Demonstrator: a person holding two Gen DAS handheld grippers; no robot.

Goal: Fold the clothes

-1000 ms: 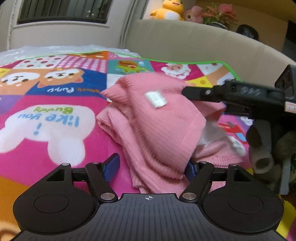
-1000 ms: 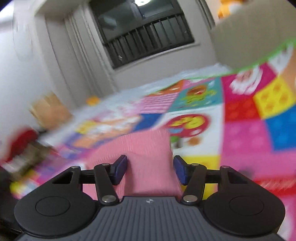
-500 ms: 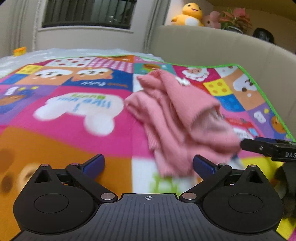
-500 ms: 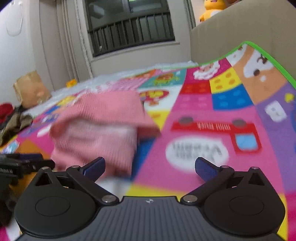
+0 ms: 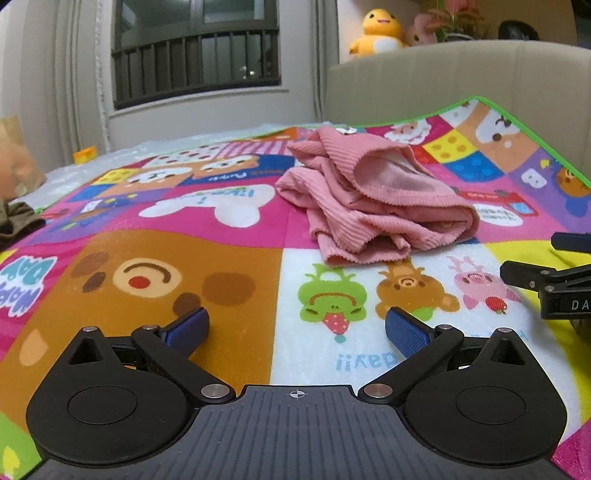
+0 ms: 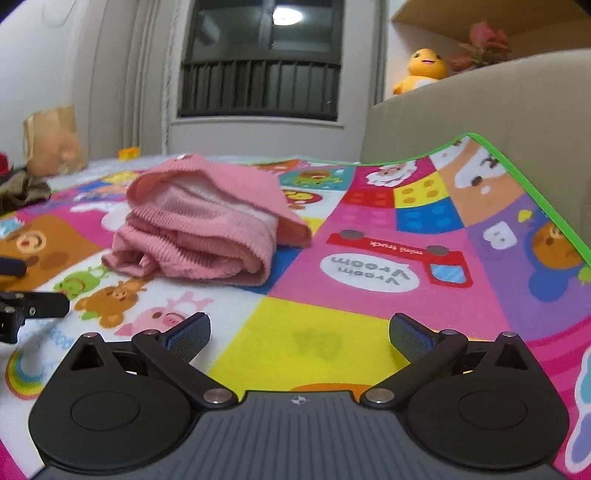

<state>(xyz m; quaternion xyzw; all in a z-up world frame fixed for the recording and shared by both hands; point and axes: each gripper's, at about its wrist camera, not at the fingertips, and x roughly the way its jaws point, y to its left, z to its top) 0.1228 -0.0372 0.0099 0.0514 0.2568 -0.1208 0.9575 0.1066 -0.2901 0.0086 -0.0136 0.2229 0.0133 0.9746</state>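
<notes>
We see a colourful play mat [image 5: 221, 258] covering most of both views, printed with cartoon animals and a red truck, its green-edged far side curling up against a beige sofa [image 5: 461, 77]. Behind it a barred window [image 5: 195, 51] sits in the wall, and a yellow duck plush [image 5: 376, 33] rests on top of the sofa back. On the mat lies the pink ribbed garment [image 5: 369, 199], bunched in a loose heap with its paler inside showing, free of both claws. We see the left claw [image 5: 297, 328] spread wide and empty, low over the mat, well short of the garment. In the right wrist view the right claw [image 6: 299, 330] is likewise wide and empty, with the garment [image 6: 207, 225] ahead to its left.
</notes>
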